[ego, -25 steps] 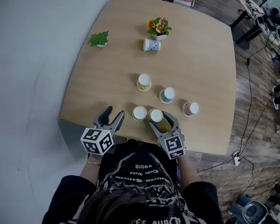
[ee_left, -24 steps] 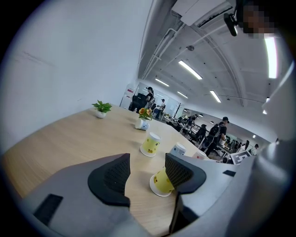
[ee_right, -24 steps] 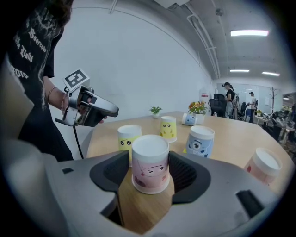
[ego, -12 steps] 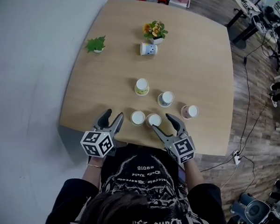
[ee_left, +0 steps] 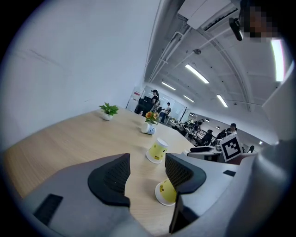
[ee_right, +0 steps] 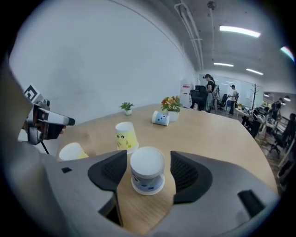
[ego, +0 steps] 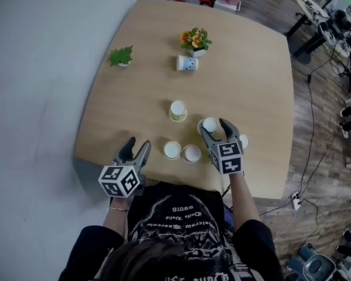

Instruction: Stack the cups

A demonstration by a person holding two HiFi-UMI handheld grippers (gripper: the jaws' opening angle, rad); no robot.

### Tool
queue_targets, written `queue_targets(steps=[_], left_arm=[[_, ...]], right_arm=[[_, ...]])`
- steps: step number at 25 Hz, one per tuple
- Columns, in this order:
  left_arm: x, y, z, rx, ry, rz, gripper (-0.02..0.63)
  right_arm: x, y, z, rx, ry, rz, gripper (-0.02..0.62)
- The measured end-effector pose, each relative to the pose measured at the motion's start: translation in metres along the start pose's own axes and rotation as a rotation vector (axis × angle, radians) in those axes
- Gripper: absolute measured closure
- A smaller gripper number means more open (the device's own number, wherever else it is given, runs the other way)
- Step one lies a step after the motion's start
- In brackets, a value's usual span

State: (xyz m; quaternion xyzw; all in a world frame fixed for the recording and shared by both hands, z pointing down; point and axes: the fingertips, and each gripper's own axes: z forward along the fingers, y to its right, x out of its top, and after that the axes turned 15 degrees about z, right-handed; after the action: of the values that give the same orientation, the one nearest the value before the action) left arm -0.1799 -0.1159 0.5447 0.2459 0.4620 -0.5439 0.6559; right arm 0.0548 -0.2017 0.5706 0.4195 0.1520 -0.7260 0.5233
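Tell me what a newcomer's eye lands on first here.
The right gripper, whose jaws have just been opening, stands open around an upside-down blue-printed cup toward the near edge of the table. Farther back, a tipped cup lies beside the flower pot.

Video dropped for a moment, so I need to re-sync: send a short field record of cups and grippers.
stacked: nothing yet, no cup on another
right gripper: jaws have just been opening; they straddle the blue-print cup, gaps both sides, no grip
left gripper: jaws apart, empty, at the table near edge
other inverted cups: yellow cup, left near-edge cup, right near-edge cup, pink cup partly hidden
lying cup: on its side beside the flower pot
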Motion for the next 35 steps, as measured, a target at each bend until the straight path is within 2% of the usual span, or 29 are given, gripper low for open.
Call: queue_targets(steps=[4, 5, 13, 18, 23, 30, 35], left_arm=[[-0.007, -0.003, -0.007, 0.031, -0.002, -0.028, 0.36], [-0.008, -0.004, -0.01, 0.037, -0.003, -0.033, 0.36], [-0.012, -0.005, -0.012, 0.045, -0.004, -0.051, 0.36], [-0.011, 0.005, -0.004, 0.019, 0.005, -0.05, 0.36], [-0.017, 0.012, -0.002, 0.002, -0.018, -0.038, 0.36], [-0.02, 0.015, -0.004, 0.006, -0.023, -0.033, 0.36], [-0.023, 0.018, -0.005, 0.007, -0.029, -0.031, 0.36]], right_arm=[[-0.008, 0.004, 0.007, -0.023, -0.074, -0.066, 0.291], [-0.008, 0.004, 0.006, -0.021, -0.078, -0.072, 0.343], [-0.009, -0.006, -0.02, 0.027, -0.067, -0.1, 0.345], [-0.026, -0.012, -0.049, 0.023, -0.089, -0.136, 0.345], [-0.044, -0.011, -0.067, 0.027, -0.104, -0.107, 0.345], [-0.07, -0.018, -0.075, 0.053, -0.169, -0.166, 0.345], [-0.078, -0.024, -0.079, 0.082, -0.177, -0.146, 0.345]])
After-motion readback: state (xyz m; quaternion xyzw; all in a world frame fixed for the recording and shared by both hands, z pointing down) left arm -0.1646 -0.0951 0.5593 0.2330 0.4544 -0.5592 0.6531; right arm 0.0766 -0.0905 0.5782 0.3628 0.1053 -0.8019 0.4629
